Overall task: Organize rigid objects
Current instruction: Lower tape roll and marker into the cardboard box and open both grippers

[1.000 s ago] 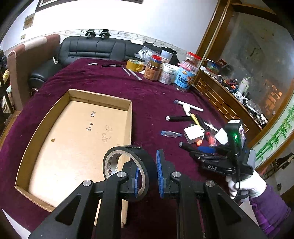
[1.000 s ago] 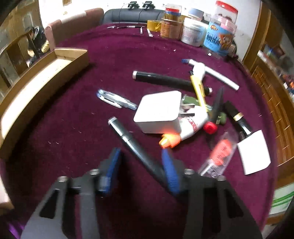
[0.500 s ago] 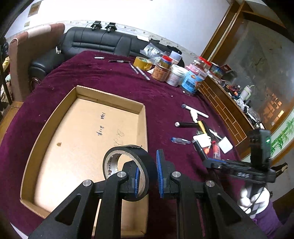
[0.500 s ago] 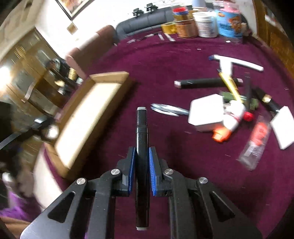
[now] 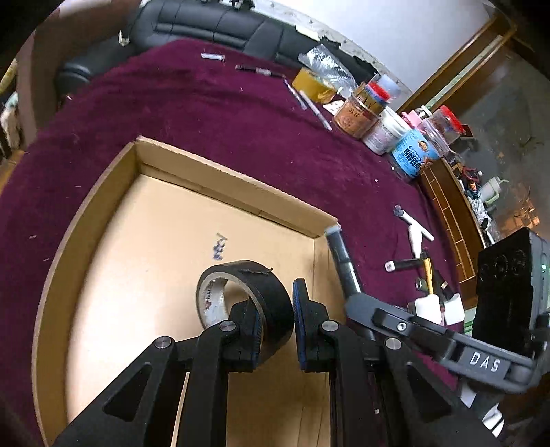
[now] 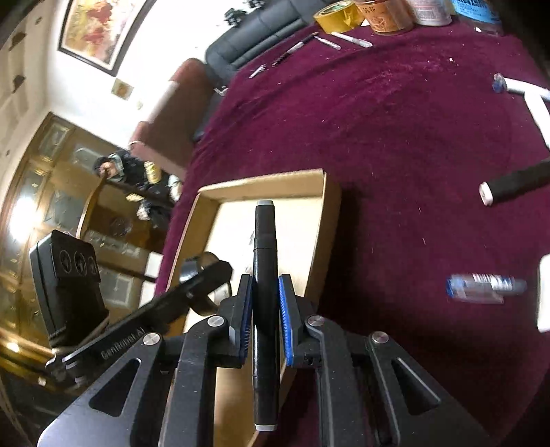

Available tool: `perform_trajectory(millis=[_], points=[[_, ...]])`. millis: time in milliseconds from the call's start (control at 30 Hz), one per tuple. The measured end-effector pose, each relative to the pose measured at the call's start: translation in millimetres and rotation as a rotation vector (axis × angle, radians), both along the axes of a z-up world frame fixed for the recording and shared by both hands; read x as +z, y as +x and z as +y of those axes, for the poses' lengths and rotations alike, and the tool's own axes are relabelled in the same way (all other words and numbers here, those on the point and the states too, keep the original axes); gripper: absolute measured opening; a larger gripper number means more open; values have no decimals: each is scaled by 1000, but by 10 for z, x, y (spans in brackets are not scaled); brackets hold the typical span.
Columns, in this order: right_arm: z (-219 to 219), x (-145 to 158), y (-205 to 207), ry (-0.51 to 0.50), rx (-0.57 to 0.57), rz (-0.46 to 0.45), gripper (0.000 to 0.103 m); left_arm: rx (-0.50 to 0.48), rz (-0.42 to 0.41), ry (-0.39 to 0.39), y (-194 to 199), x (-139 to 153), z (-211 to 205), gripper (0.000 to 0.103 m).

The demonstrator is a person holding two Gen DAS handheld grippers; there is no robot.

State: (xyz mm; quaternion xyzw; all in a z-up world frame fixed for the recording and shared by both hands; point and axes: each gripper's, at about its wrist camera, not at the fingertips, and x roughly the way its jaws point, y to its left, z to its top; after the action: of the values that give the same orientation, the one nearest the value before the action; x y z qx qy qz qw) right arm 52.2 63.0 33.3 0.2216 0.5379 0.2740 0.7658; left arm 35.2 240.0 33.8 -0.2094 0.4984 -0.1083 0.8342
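A living room with a black leather sofa [image 5: 213, 24] and a framed picture [image 6: 99, 31] on the wall lies behind a desk [image 5: 240, 113] covered in dark red velvet cloth. On the cloth sits a shallow cardboard tray [image 5: 86, 220], its open top facing up, with some handwriting on its floor.

The left tool [image 5: 275, 323] hangs above the tray with its jaws nearly together, clamped on the wall of a black tape roll [image 5: 254, 292]: one blue pad is inside the ring, the other outside. The roll stands on edge over the tray floor.

The right tool [image 6: 264, 309] is closed tight on a black marker [image 6: 264, 261], which runs along the line of the fingers; its grey tip reaches over the tray's near right corner.

Along the far edge of the desk stand jars [image 5: 357, 113], a blue-labelled tub [image 5: 412, 154] and a yellow tape roll [image 5: 312, 84]. To the right on the cloth lie a white T-shaped piece [image 5: 416, 237], a black tube [image 6: 515, 182], a white adapter [image 5: 429, 306] and a small blue-and-clear pen [image 6: 484, 285].
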Motion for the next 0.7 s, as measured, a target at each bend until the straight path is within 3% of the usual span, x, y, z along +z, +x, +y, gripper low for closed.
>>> perform_trajectory(millis=[233, 433, 533, 600, 700], points=[[166, -41, 128, -87, -34, -4, 13, -32, 20, -103, 237, -148, -25, 15], [43, 8, 157, -136, -64, -25, 14, -31, 27, -142, 247, -139, 91, 43], [34, 66, 153, -156, -63, -62, 15, 2, -5, -112, 138, -62, 185, 51], [47, 73, 157, -154, -54, -68, 15, 59, -29, -61, 14, -34, 301, 51], [73, 60, 157, -153, -50, -65, 15, 139, -40, -64, -140, -76, 504, 52]])
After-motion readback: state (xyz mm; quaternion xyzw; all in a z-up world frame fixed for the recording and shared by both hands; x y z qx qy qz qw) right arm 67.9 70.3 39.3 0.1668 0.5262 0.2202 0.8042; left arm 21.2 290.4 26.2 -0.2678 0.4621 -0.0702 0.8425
